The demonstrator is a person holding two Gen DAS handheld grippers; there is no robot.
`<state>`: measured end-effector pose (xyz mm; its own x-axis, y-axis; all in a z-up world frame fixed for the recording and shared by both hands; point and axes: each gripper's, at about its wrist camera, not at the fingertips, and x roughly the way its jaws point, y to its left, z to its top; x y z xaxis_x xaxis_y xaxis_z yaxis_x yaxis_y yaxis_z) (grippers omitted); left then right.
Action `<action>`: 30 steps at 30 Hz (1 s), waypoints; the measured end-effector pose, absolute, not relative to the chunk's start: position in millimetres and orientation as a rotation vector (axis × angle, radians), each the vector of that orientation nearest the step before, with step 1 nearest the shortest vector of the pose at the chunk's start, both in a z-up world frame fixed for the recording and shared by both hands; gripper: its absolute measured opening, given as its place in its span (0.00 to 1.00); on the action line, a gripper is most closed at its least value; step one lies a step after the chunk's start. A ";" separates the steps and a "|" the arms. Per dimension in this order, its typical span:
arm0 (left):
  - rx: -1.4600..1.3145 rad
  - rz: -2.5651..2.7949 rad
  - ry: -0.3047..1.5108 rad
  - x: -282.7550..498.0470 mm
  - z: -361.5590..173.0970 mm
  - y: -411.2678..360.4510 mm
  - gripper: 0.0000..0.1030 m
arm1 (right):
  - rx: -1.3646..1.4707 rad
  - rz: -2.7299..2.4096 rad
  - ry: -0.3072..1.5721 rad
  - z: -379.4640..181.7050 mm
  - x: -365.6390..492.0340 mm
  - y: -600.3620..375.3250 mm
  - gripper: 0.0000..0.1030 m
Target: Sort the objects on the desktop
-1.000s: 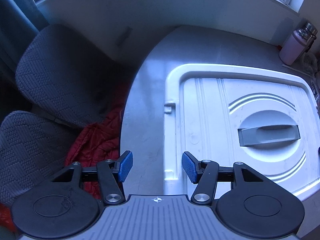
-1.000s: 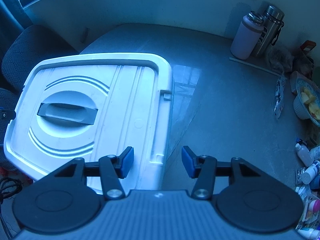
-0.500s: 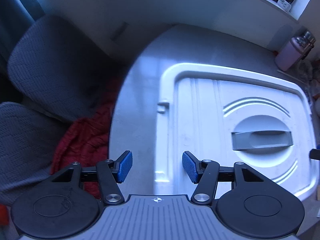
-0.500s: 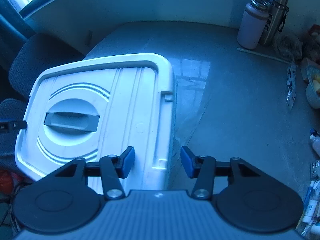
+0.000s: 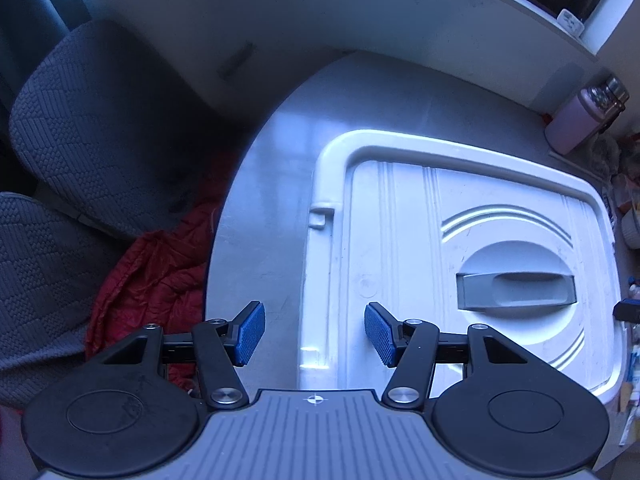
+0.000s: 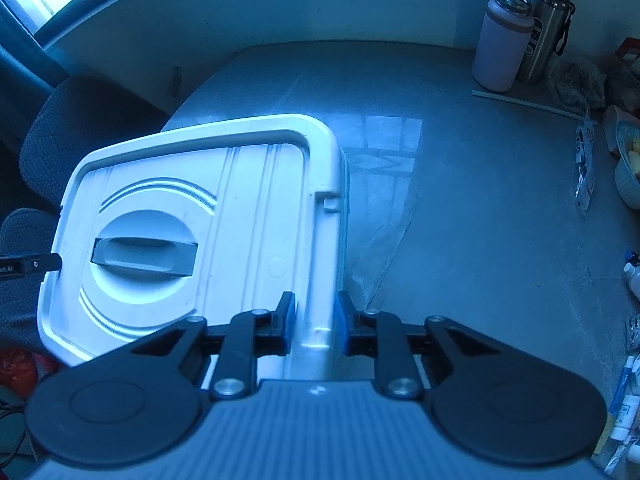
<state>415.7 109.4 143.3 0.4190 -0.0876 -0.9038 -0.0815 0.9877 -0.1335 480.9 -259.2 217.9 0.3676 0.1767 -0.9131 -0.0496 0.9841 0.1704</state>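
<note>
- Closing my right gripper [image 6: 316,322] on the near right rim of the box lid [image 6: 192,216]; jaws narrow and closing, the white edge sits between the pads, looks about pinched but contact is hard to confirm.
- Left gripper [image 5: 311,332] hangs over the lid's opposite edge, jaws about half open, nothing held; the rim [image 5: 320,280] lies between the pads but clear of both.
- Box is a white plastic bin with a ribbed lid and a grey recessed handle [image 5: 516,290] in the middle; it sits on the grey table [image 6: 460,208], close to the table's left edge, chair [image 5: 100,132] and red cloth [image 5: 152,280] just beyond.
- Handling guess: moulded plastic, stiff but thin, so the lid should flex a bit if pulled from one corner only; smooth and glossy, pads may slip on the rounded lip.
- Lid alone is probably light; whole box weight unknown, can't see inside.
- Best hold, I judge: both long-side rims at once, near the small latch tabs [image 6: 330,202], so it lifts level; the centre handle is another option but looks wide for my jaws.
- Risk: one-sided pull could twist the lid or drag the box toward the table edge.
- Clutter to sort sits at the far right: two bottles [image 6: 520,28], a bowl [image 6: 628,168], small bottles and packets [image 6: 632,360], all well apart from the box.
- Step, as I read it: getting the lid off so the items can go in.
</note>
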 end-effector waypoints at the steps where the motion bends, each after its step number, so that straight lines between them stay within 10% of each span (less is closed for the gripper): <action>1: -0.169 -0.006 1.138 415.8 143.1 109.2 0.57 | 0.107 0.143 1.186 218.3 480.9 -256.9 0.21; 30: -0.134 -0.053 1.070 419.2 157.9 86.0 0.18 | 0.233 0.158 1.168 208.8 474.2 -278.5 0.18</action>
<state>419.2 86.0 157.9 0.4801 -0.1085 -0.8705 -0.0217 0.9905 -0.1355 474.2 -278.5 208.8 0.3847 0.2434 -0.8904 -0.0022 0.9648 0.2628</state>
